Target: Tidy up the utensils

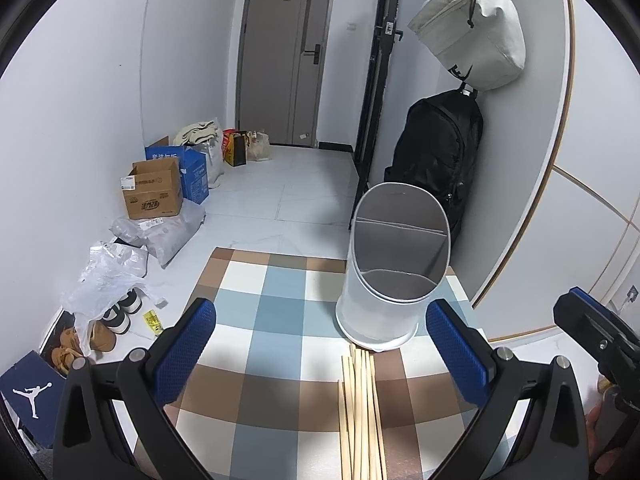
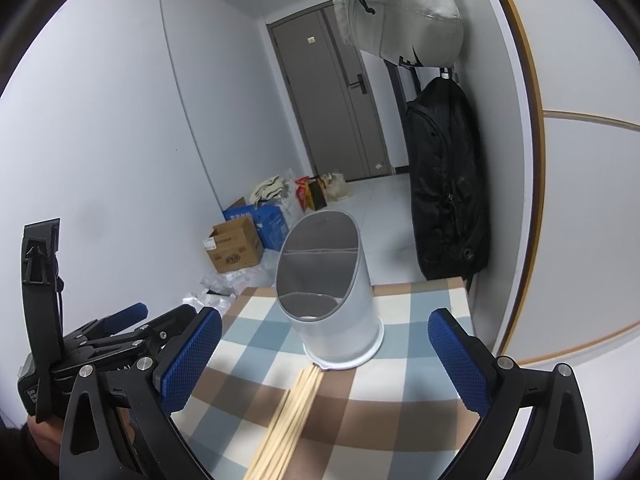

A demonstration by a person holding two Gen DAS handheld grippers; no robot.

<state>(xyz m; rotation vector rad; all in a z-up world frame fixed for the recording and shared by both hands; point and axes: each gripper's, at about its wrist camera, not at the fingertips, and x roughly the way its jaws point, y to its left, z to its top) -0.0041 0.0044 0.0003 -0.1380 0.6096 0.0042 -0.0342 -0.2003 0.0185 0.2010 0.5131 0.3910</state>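
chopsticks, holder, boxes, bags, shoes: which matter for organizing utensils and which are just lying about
For the job: chopsticks, holder, left gripper, right gripper.

Lying about: boxes, backpack, grey bag, shoes, plastic bags.

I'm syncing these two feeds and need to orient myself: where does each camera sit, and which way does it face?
Left wrist: on the left gripper, looking forward between its open fingers over the checked tablecloth at the chopsticks and white utensil holder; the right gripper shows at right.
Right wrist: on the right gripper, open, facing the same holder and chopsticks from further right; the left gripper shows at left.
Shared: holder, chopsticks, tablecloth, grey door, black backpack.
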